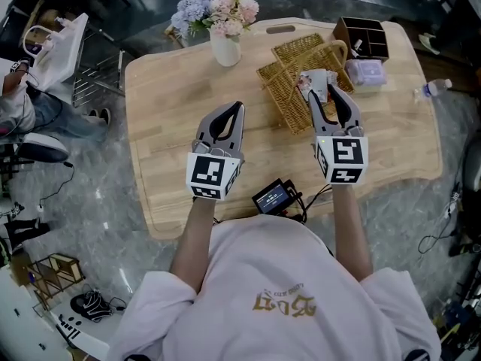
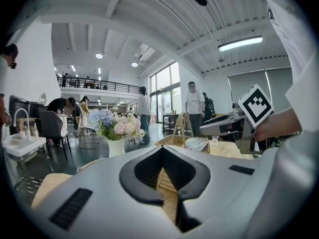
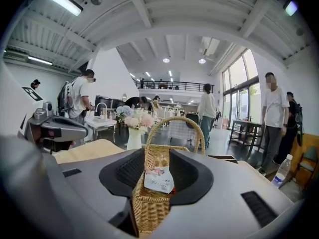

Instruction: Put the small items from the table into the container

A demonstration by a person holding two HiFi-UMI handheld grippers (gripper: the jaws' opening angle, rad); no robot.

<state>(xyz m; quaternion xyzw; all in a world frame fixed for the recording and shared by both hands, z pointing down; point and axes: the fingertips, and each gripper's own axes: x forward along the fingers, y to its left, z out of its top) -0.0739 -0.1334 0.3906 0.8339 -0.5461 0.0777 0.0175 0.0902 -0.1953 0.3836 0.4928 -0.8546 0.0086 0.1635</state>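
Packet (image 3: 159,179) is propped at the near rim of the wicker basket (image 3: 149,208), between the spread jaws of the right gripper (image 1: 325,92), untouched. It could be knocked out if brushed on withdrawal. Left gripper (image 1: 239,108) is pressed together, empty.

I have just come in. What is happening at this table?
A person works with two hand-held two-jaw tools above a light wooden table. The right tool, its jaws open and empty, is at the near end of a woven wicker basket with a handle, where a small white printed packet already lies. The left tool, jaws shut on nothing, hangs over bare tabletop beside the basket.
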